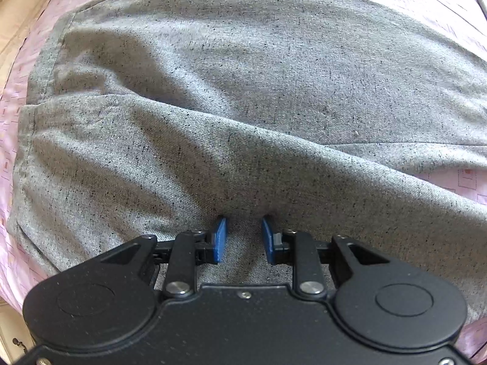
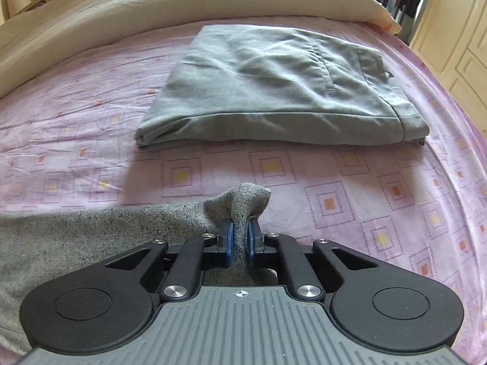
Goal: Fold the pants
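Speckled grey pants lie spread across the pink patterned bed sheet, with a diagonal fold running through the middle and hemmed edges at the left. My left gripper points down into the cloth. Its blue pads stand a little apart with a bunch of fabric squeezed between them, and creases run out from that spot. In the right wrist view the same grey pants lie at the lower left. My right gripper is shut on an edge of them, and a tuft of cloth pokes up past the pads.
A second pair of grey-green pants lies folded further back on the sheet. A cream duvet runs along the far side. A cream panelled door and hanging clothes stand at the right beyond the bed's edge.
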The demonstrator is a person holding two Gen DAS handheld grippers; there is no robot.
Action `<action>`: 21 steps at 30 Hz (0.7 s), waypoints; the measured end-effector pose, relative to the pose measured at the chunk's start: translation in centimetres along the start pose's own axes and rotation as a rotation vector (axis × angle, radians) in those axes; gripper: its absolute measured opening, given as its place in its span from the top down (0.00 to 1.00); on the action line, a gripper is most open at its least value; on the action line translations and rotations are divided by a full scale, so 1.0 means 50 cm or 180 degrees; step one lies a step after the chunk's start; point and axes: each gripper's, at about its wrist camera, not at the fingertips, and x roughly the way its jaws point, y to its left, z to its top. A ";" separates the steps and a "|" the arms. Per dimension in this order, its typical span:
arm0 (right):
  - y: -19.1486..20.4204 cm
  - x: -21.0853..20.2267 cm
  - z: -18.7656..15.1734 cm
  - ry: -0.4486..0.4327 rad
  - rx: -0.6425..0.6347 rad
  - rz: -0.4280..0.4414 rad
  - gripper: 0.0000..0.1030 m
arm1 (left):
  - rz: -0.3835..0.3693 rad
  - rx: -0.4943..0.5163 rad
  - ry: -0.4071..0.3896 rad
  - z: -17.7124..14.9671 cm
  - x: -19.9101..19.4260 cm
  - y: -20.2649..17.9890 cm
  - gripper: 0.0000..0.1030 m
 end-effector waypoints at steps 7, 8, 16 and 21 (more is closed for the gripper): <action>0.002 -0.029 -0.020 -0.0289 -0.0002 -0.0382 0.74 | 0.0046 0.0094 -0.0045 -0.007 -0.008 -0.010 0.66; 0.003 -0.051 -0.027 -0.0386 -0.0008 -0.0407 0.74 | 0.0055 0.0121 -0.0055 -0.009 -0.007 -0.012 0.66; 0.069 -0.192 -0.167 -0.0322 0.0102 0.0115 0.74 | 0.0058 0.0295 -0.0092 -0.051 -0.016 -0.025 0.65; 0.115 -0.255 -0.309 -0.0103 0.0375 0.0166 0.74 | 0.0015 0.0438 -0.0087 -0.122 -0.025 -0.020 0.62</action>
